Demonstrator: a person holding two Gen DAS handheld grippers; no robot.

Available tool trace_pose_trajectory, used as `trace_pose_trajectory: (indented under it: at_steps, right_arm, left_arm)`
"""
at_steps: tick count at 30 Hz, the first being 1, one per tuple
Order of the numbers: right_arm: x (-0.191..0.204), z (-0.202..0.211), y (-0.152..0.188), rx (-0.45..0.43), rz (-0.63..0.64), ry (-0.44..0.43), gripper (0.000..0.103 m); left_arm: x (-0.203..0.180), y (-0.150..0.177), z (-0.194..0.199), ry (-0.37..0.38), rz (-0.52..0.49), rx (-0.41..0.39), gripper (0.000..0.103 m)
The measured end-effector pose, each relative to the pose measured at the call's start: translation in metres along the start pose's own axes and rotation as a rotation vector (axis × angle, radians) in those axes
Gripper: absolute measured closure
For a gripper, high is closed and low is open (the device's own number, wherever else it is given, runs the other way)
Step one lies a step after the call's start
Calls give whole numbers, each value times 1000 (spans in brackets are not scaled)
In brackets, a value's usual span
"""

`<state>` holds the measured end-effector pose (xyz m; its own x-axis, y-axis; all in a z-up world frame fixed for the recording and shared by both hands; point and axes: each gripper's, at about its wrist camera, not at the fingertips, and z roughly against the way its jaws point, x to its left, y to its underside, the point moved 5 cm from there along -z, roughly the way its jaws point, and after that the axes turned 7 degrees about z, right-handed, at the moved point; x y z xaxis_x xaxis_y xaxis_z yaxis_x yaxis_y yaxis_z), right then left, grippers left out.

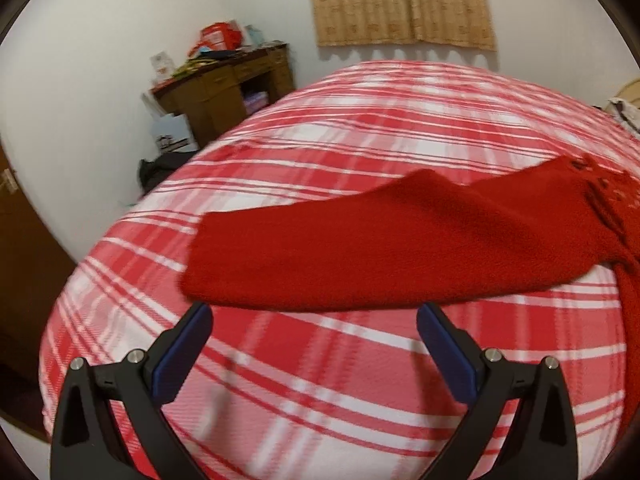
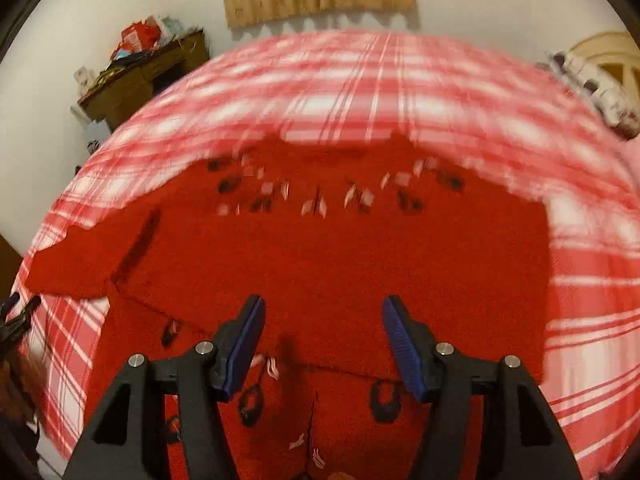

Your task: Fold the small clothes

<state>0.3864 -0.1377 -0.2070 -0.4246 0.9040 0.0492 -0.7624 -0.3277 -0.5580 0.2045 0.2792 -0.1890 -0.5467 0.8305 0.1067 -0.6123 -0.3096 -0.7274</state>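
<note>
- The bed (image 1: 360, 128) fills most of both views, covered with a red-and-white plaid sheet; its far edge meets a pale wall.
- A red knitted sweater (image 2: 340, 248) lies spread flat on the bed, with a band of small dark and white figures across its upper part and more dark shapes on the part nearest the right wrist camera.
- One sleeve (image 1: 360, 248) of the sweater stretches flat across the sheet toward the left in the left wrist view; its cuff end lies just beyond the left claw.
- A beige curtain (image 1: 404, 4) hangs on the wall beyond the bed.
- A brown wooden table (image 1: 228, 88) stands in the corner left of the bed, piled with red boxes and other clutter too blurred to tell apart.
- The left claw (image 1: 314, 316) hovers over bare sheet just short of the sleeve, its blue-padded jaws wide apart with nothing between them.
- The right claw (image 2: 323, 312) is over the sweater's body, jaws apart, with only flat fabric beneath; whether the tips touch the knit cannot be told, as the view is blurred.
</note>
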Motion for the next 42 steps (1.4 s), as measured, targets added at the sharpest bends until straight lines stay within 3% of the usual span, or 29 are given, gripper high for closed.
trace_pose_trajectory:
  at_steps: [2, 4, 6, 9, 11, 13, 15, 17, 20, 23, 25, 30, 33, 36, 42]
  right_arm:
    - [16, -22, 12, 80, 65, -6, 39]
    - [29, -16, 10, 46, 114, 30, 39]
    - [43, -6, 3, 16, 86, -53, 39]
    - [63, 1, -13, -42, 123, -49, 39]
    - [71, -10, -20, -31, 102, -76, 39]
    - [83, -39, -18, 73, 97, -96, 39]
    - [99, -38, -20, 22, 160, -32, 39]
    - [111, -34, -19, 22, 160, -52, 39]
    - [123, -20, -20, -45, 178, -69, 39]
    - [135, -37, -13, 28, 205, -81, 39]
    - [145, -39, -14, -7, 260, -24, 39]
    - [146, -38, -6, -70, 260, 15, 35]
    - [142, -34, -2, -77, 255, 22, 34]
    - [140, -37, -5, -82, 252, 27, 33]
    - [139, -36, -2, -92, 244, 23, 32]
  left_arm:
    - [16, -6, -4, -45, 27, -3, 0]
    - [33, -10, -6, -85, 55, -1, 0]
    - [50, -13, -3, -108, 84, -13, 0]
    - [66, -14, -5, -125, 112, -16, 0]
    - [71, -14, -10, -110, 134, 2, 0]
    - [74, -12, -15, -101, 161, 19, 0]
    - [74, -12, -17, -89, 170, 26, 0]
    - [78, -12, -17, -85, 183, 24, 0]
    - [88, -14, -17, -101, 213, 17, 2]
    - [95, -15, -23, -89, 244, 42, 9]
    - [93, -15, -24, -60, 253, 51, 16]
    - [85, -21, -24, -6, 259, 42, 18]
    - [81, -24, -38, 36, 288, 83, 19]
    - [78, -25, -57, 30, 293, 124, 32]
    - [74, -21, -67, -1, 285, 109, 34]
